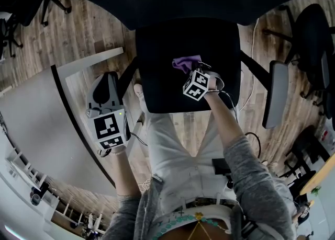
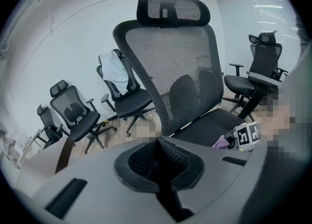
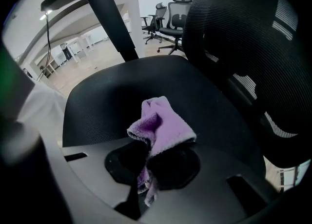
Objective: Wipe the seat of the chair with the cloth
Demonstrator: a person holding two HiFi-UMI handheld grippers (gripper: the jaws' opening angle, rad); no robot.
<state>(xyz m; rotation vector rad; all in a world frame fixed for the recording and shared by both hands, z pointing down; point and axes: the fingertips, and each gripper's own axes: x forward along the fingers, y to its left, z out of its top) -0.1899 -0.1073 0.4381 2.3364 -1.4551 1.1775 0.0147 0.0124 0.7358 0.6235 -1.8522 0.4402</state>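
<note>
The black chair seat (image 1: 172, 84) lies straight below me. My right gripper (image 1: 190, 71) hovers over its middle, shut on a bunched purple cloth (image 1: 186, 63). Seen from the right gripper view, the cloth (image 3: 163, 125) sticks up out of the closed jaws of that gripper (image 3: 151, 162) just above the seat (image 3: 122, 91), and whether it touches the fabric cannot be told. My left gripper (image 1: 107, 88) stays off the seat's left side, shut with nothing in it (image 2: 157, 146). Its view takes in the mesh backrest (image 2: 175, 71), the seat (image 2: 214, 120) and the cloth (image 2: 222, 141).
A white desk (image 1: 36, 124) runs along the left under the left gripper. The chair's right armrest (image 1: 276, 92) juts out at the right. Other office chairs (image 1: 314, 30) (image 2: 73, 111) stand around on the wooden floor. My white-trousered legs (image 1: 178, 150) are against the seat's front edge.
</note>
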